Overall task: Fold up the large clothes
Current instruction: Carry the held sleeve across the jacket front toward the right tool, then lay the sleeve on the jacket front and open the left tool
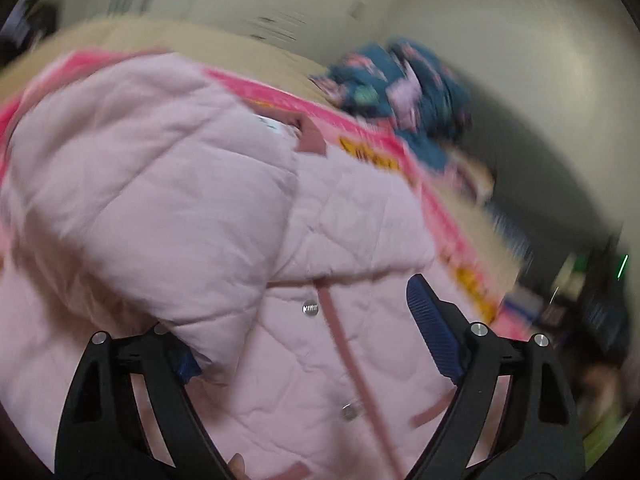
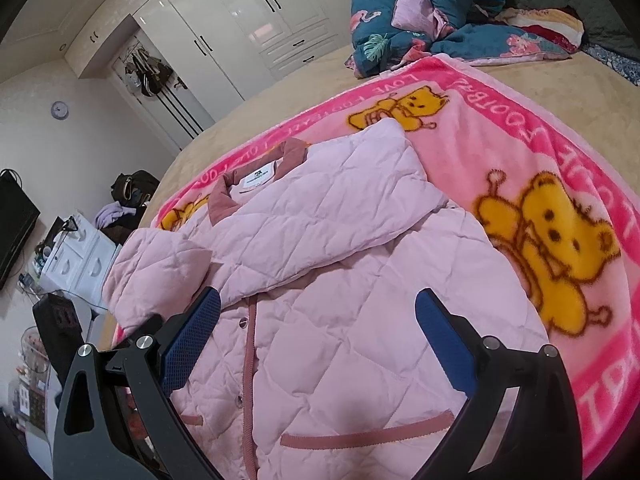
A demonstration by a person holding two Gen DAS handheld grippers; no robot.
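A pale pink quilted jacket [image 2: 340, 280] with darker pink trim and snap buttons lies front up on a pink bear blanket [image 2: 560, 216] on the bed. Both sleeves are folded in over its chest. My right gripper [image 2: 316, 336] is open and empty just above the jacket's lower front. In the blurred left wrist view, my left gripper [image 1: 304, 332] is open wide over the jacket [image 1: 200, 200]; the folded sleeve [image 1: 140, 200] drapes over its left finger, whose blue pad [image 1: 188, 364] shows only partly. I cannot tell whether the cloth is pinched.
A teal floral duvet [image 2: 420, 12] is bundled at the far end of the beige bed [image 2: 560, 92]. White wardrobes [image 2: 240, 20] line the far wall. A white drawer unit [image 2: 80, 256] and clutter stand left of the bed.
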